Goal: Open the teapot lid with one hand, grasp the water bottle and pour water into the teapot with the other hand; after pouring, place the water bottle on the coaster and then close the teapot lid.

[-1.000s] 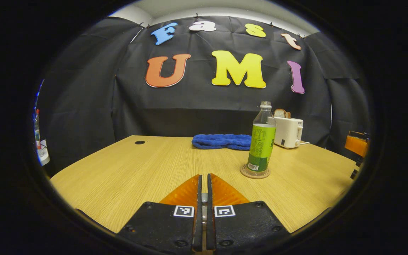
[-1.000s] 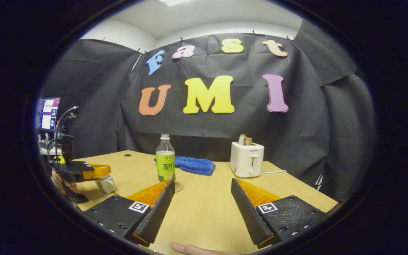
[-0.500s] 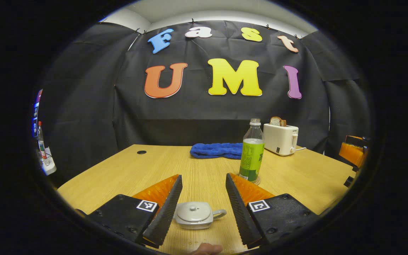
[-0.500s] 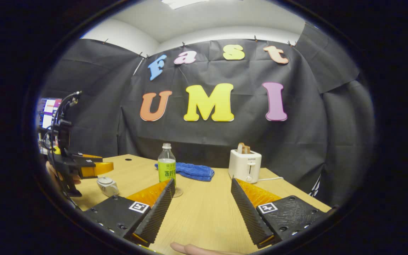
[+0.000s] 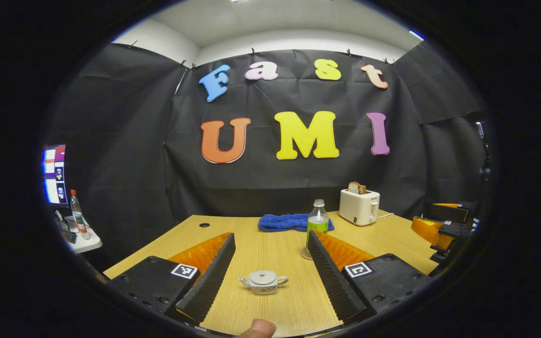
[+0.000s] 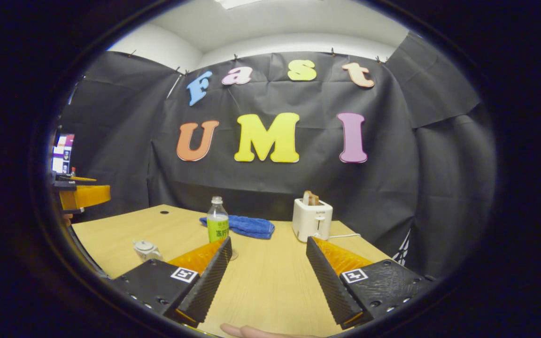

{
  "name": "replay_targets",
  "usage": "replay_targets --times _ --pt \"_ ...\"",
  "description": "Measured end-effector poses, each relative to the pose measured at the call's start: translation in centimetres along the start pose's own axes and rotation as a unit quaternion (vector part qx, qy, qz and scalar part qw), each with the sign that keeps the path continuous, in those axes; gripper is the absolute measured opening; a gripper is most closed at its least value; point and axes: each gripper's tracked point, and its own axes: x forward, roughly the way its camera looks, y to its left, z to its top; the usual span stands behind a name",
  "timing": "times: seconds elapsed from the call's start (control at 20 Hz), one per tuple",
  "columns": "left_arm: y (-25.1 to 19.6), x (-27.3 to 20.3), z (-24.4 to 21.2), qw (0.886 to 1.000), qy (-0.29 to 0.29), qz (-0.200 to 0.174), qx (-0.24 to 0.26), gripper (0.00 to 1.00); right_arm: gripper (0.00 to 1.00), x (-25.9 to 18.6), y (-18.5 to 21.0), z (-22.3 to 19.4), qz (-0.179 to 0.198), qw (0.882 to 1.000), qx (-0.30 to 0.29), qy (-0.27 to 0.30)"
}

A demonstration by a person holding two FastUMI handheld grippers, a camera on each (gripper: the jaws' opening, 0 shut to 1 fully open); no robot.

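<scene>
A small grey teapot [image 5: 263,281] with its lid on stands on the wooden table [image 5: 270,310], well ahead of and below my left gripper [image 5: 271,236], which is open and empty. Farther back, the clear water bottle [image 5: 317,227] with a green label stands upright on a round coaster [image 5: 304,256]. My right gripper [image 6: 268,240] is open too, with nothing between its fingers. In the right gripper view the teapot [image 6: 146,249] sits at the left, the bottle [image 6: 217,225] behind my left finger, and the left gripper [image 6: 85,195] hangs above the table's left edge.
A blue towel [image 5: 289,221] lies at the back of the table and a white toaster [image 5: 359,206] with bread in it stands at the back right. The right gripper [image 5: 442,227] hangs at the right edge. A thumb [image 5: 257,327] shows at the bottom.
My left gripper was shut low over the table; it has opened and drawn back and up, leaving the teapot with its lid on. The right gripper stayed open and shifted only slightly.
</scene>
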Motion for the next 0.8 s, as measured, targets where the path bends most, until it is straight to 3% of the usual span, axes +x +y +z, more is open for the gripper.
replay_targets --times 0.1,0.25,0.8 --pt "1.0 -1.1 0.9 1.000 -0.004 0.022 -0.010 0.98 0.93 -1.3 -0.3 1.1 -0.012 1.000 -0.008 -0.005" --pt "-0.7 -2.2 1.0 1.000 -0.002 -0.004 -0.005 0.98 0.95 -2.6 -0.1 1.2 -0.022 1.000 -0.014 0.006" --pt "-0.9 -2.0 -0.5 0.999 0.012 0.010 0.032 0.97 0.95 -3.4 -0.3 1.4 -0.031 0.999 -0.020 0.013"
